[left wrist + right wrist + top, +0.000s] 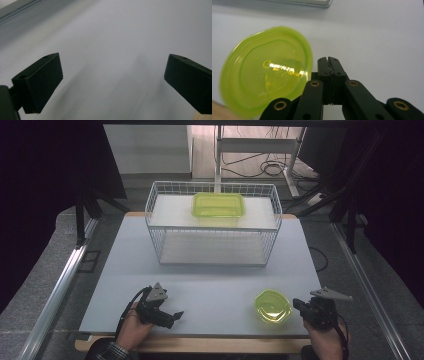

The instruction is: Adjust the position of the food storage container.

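The green lid (272,305) is lying flat on the near right part of the table (215,265), just beside the right gripper (299,304), and nothing is holding it. In the right gripper view, the lid (265,72) is sitting to the left of the jaws, which are pressing together with nothing between them; the tips seem to be resting next to the rim, not on it. That placement looks like a starting position, with the lid lying within easy reach of the hand that would pick it up. The left gripper (172,316) is hovering over the near left of the table, well apart from the lid, its jaws standing wide open over bare tabletop and gripping nothing, likely waiting its turn. Farther back, a green container (218,205) is sitting on the upper shelf of a white wire basket (212,222), open side up, probably so the lid can be brought to it.
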